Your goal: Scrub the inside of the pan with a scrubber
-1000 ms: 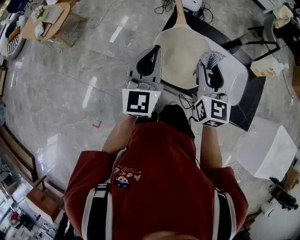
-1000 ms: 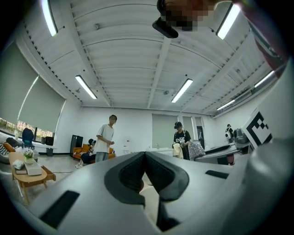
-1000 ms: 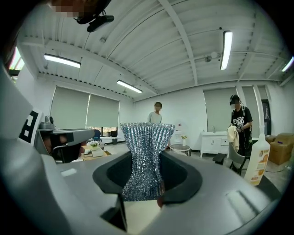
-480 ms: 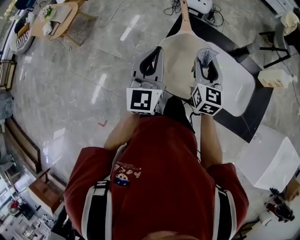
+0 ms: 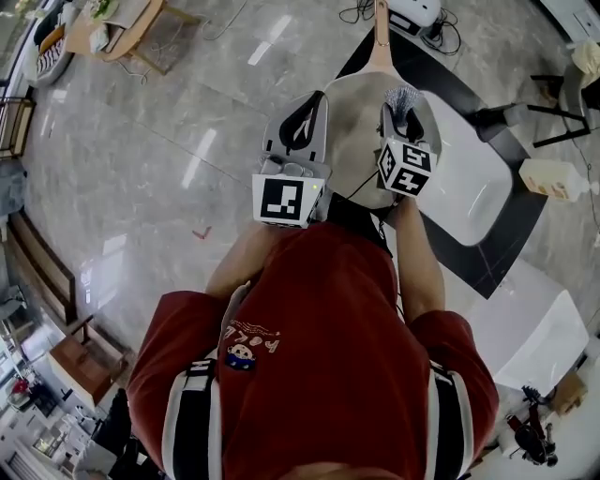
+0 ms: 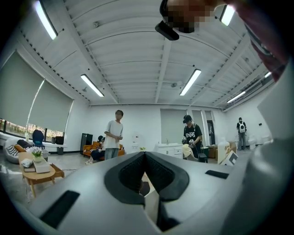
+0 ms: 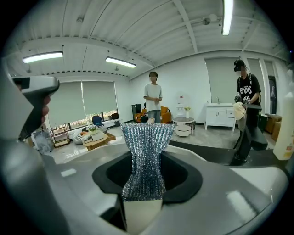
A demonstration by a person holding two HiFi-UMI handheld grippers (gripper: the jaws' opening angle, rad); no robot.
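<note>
The pan (image 5: pixel 354 131) has a pale cream inside and a wooden handle (image 5: pixel 380 37) pointing away from me; it lies on a white tabletop (image 5: pixel 469 183). My right gripper (image 5: pixel 401 111) hovers over the pan's right half, shut on a silvery mesh scrubber (image 5: pixel 402 97) that sticks out past its tips. In the right gripper view the scrubber (image 7: pixel 146 156) stands clamped between the jaws of my right gripper (image 7: pixel 143 195). My left gripper (image 5: pixel 315 98) is at the pan's left rim, shut with nothing in it. In the left gripper view the tips of my left gripper (image 6: pixel 144 155) meet.
A dark mat (image 5: pixel 511 230) lies under the white tabletop. A white box (image 5: pixel 530 328) stands at the right, a bottle (image 5: pixel 553 178) beyond it. A small wooden table (image 5: pixel 117 28) is far left. Two people (image 6: pixel 115 135) (image 6: pixel 190 137) stand across the room.
Both grippers have moved forward. The right one, with the scrubber, has shifted left from beside the pan to over its inside; the left one stays at the left rim.
</note>
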